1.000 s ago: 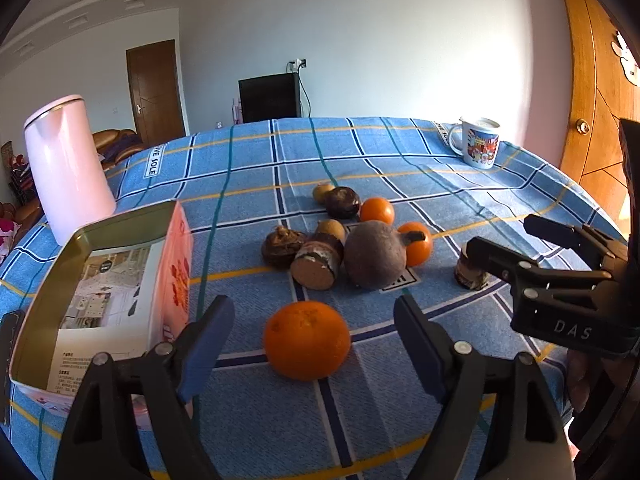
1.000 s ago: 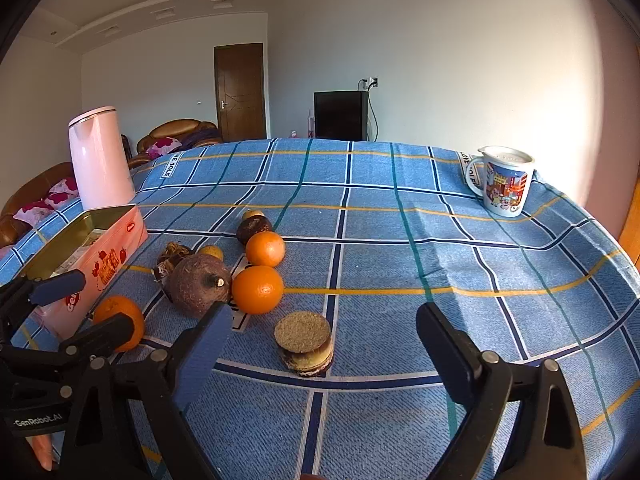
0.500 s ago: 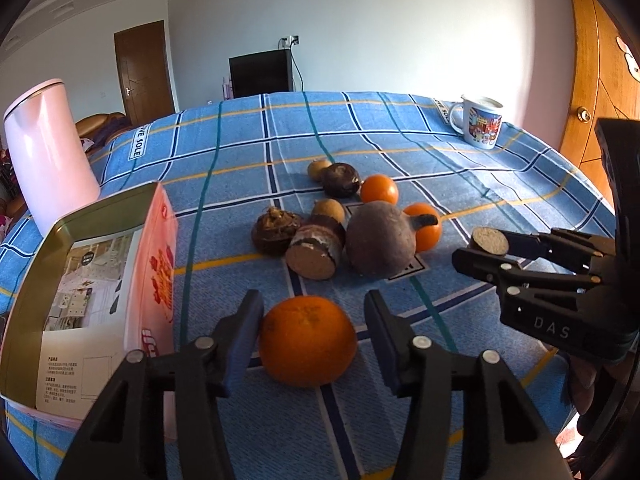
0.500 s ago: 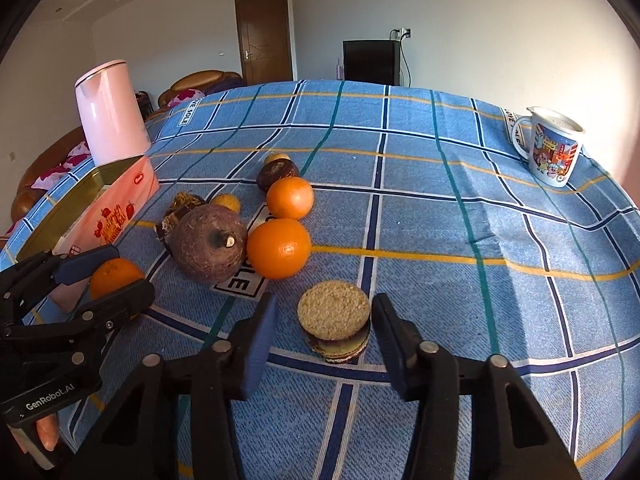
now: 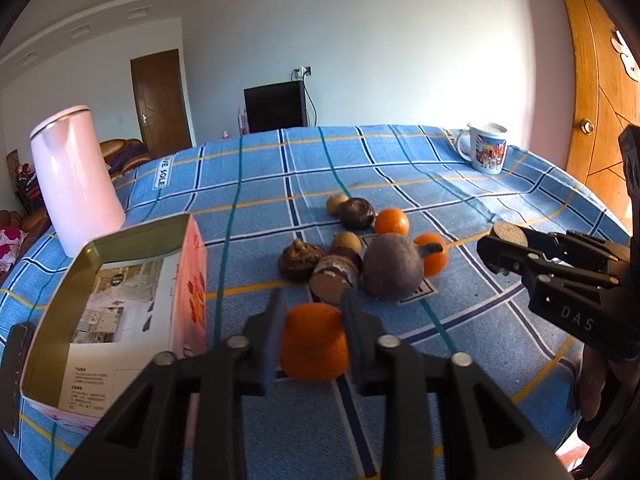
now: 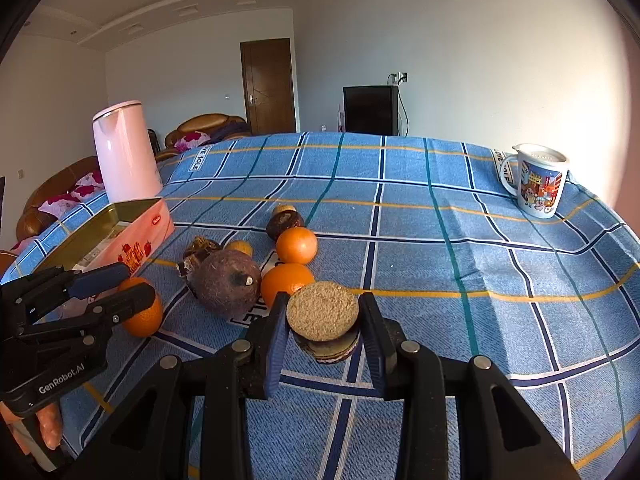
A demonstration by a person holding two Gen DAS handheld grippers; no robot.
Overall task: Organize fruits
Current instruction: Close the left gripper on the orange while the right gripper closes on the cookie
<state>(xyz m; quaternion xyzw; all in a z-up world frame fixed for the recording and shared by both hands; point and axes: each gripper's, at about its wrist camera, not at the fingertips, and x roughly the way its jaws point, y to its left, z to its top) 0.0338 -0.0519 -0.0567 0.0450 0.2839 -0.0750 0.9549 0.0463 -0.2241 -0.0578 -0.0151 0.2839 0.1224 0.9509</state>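
My left gripper (image 5: 312, 336) is shut on an orange (image 5: 314, 342), squeezed between the pads and held just above the blue checked cloth; both also show in the right wrist view (image 6: 142, 312). My right gripper (image 6: 324, 328) is shut on a cut brown root slice (image 6: 323, 322) with a pale rough face, seen in the left wrist view too (image 5: 509, 234). Behind lie a large dark round root (image 5: 392, 266), two oranges (image 5: 392, 221) (image 5: 432, 254), a cut root piece (image 5: 334, 280) and small brown fruits (image 5: 300, 258).
An open pink tin box (image 5: 120, 280) sits left of my left gripper. A pink kettle (image 5: 74, 178) stands behind it. A printed mug (image 6: 538, 184) stands at the far right. The table edge (image 5: 600, 216) curves away at the right.
Both grippers closed: the left on the orange, the right on the root slice. Both views rose slightly, with the held things lifted off the cloth.
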